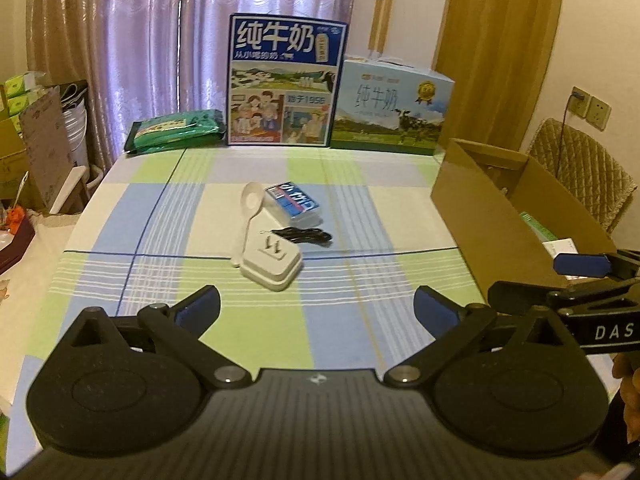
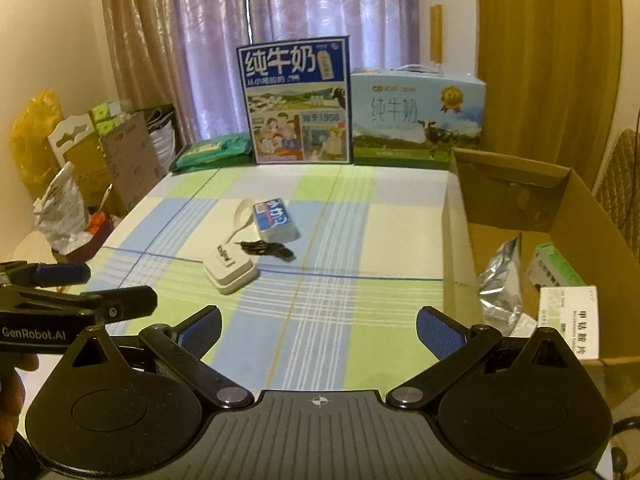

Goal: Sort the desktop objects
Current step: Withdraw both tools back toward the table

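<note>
Left gripper (image 1: 316,306) spread wide and empty, blue pads facing inward, low over the near part of the counter (image 1: 168,216) with the checked green, blue and white cloth. Right gripper (image 2: 318,330) also released, wide and empty, at the same height, just left of the open brown cardboard box (image 2: 456,240).

Ahead of both, near the counter's middle, one small group of things:
- white rounded plastic plug adapter (image 1: 272,262), nearest, lying flat with two metal prongs up;
- white plastic spoon (image 1: 250,208), bowl away from the camera, handle end passing behind the adapter;
- small blue and white printed packet (image 1: 294,200), just right of the spoon bowl, top face with white characters;
- black tangled cord (image 1: 306,235), just beside the adapter, in front of the packet.

Inside the cardboard box, at the counter's right edge: crumpled silver foil bag (image 2: 500,280), green and white carton (image 2: 554,268), white medicine carton (image 2: 570,322).

At the far edge: flat green plastic package (image 1: 176,130), tall dark-blue milk carton box (image 1: 284,80), light-blue milk carton box (image 1: 394,108), side by side before the purple curtain (image 1: 160,40).
</note>
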Available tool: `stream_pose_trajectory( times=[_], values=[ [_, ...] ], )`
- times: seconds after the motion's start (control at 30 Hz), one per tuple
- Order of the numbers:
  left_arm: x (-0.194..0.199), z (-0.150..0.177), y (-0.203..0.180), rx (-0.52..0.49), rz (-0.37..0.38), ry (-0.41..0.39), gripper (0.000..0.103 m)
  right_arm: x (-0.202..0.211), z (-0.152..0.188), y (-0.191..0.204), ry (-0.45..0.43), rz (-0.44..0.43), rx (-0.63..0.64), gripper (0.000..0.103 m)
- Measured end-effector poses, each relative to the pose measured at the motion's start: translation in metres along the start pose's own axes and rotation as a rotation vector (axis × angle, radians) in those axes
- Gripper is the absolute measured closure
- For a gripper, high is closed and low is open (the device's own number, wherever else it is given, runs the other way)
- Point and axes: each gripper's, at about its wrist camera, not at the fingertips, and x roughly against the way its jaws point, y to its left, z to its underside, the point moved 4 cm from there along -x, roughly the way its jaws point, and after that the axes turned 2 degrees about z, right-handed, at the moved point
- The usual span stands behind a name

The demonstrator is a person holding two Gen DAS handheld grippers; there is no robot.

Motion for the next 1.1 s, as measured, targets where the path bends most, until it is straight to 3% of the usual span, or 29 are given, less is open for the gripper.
stream_pose_trajectory(
  times=[0.33, 0.6, 1.1],
  values=[
    [-0.018, 0.002, 0.027, -0.011, -0.019, 0.024, 0.002, -0.026, 0.009, 0.01, 0.043, -0.033, 0.026, 0.002],
    [-0.05, 0.002, 0.047, -0.108, -0.064, 0.048, 0.002, -0.053, 0.01, 0.013, 0.051, -0.042, 0.07, 0.002],
    [-0.121, 0.002, 0.066, -0.167, 0.003, 0.062, 0.002, -0.117, 0.005, 0.006, 0.052, -0.055, 0.123, 0.002]
  ],
)
